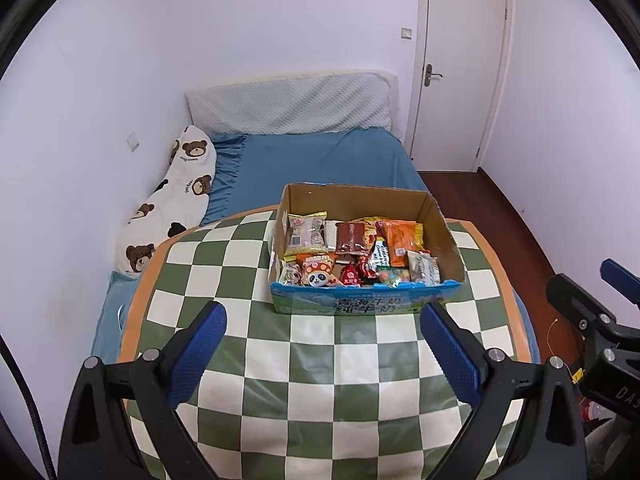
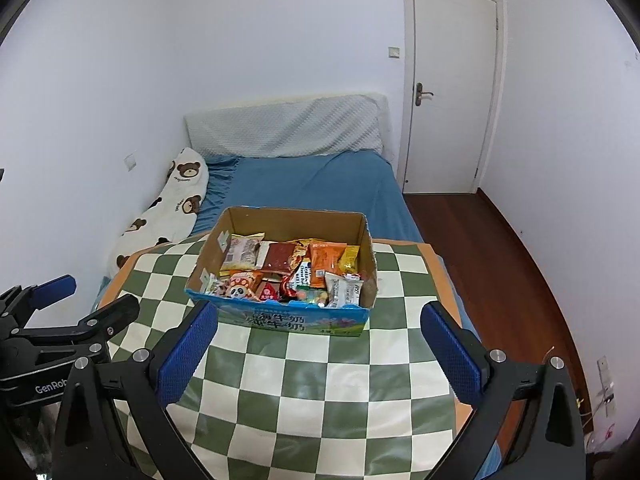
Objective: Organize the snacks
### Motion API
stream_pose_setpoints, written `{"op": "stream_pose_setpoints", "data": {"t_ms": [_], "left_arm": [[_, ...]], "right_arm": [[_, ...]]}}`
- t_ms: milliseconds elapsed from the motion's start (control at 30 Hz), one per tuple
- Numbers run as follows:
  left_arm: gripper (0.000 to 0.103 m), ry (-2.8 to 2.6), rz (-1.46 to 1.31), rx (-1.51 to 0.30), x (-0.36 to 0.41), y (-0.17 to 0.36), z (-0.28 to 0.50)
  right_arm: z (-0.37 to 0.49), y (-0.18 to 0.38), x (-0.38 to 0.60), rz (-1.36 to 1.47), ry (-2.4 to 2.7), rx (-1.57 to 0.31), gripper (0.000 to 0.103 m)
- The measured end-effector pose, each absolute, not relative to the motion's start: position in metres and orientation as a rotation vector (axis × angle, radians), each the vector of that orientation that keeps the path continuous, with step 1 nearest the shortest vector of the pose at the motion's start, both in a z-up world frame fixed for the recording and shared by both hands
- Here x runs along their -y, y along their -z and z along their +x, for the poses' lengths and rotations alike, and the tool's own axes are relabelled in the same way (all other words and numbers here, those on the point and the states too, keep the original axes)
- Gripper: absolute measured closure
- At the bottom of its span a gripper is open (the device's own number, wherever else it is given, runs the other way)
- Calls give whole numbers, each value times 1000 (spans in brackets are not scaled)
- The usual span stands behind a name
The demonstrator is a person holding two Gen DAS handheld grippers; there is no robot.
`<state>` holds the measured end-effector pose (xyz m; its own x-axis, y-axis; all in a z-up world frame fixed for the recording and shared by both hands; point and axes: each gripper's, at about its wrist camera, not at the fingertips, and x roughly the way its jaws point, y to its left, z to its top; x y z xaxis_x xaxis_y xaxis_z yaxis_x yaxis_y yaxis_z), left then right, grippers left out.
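Left wrist view: the left gripper [image 1: 322,338] has its blue-padded jaws spread wide and holds nothing. Straight ahead, just beyond the fingertips, an open brown cardboard box with a blue printed front [image 1: 360,304] sits on the green-and-white checked tabletop [image 1: 320,392], packed with mixed snack packets [image 1: 356,254]. Its long side runs crosswise. In the right wrist view the right gripper [image 2: 318,340] is equally wide open and empty, the box slightly left of centre. Neither looks clearly nearer. Packets overlap, so lower ones are hidden.
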<state>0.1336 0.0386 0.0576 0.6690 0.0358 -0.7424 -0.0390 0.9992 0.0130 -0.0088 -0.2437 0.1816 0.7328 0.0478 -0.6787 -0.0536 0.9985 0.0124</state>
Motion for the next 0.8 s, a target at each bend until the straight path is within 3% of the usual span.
{"op": "stream_pose_setpoints", "data": {"t_ms": [800], "left_arm": [[0, -85, 3, -903, -41, 4, 221]], "right_arm": [[82, -107, 251, -40, 58, -812, 0]]}}
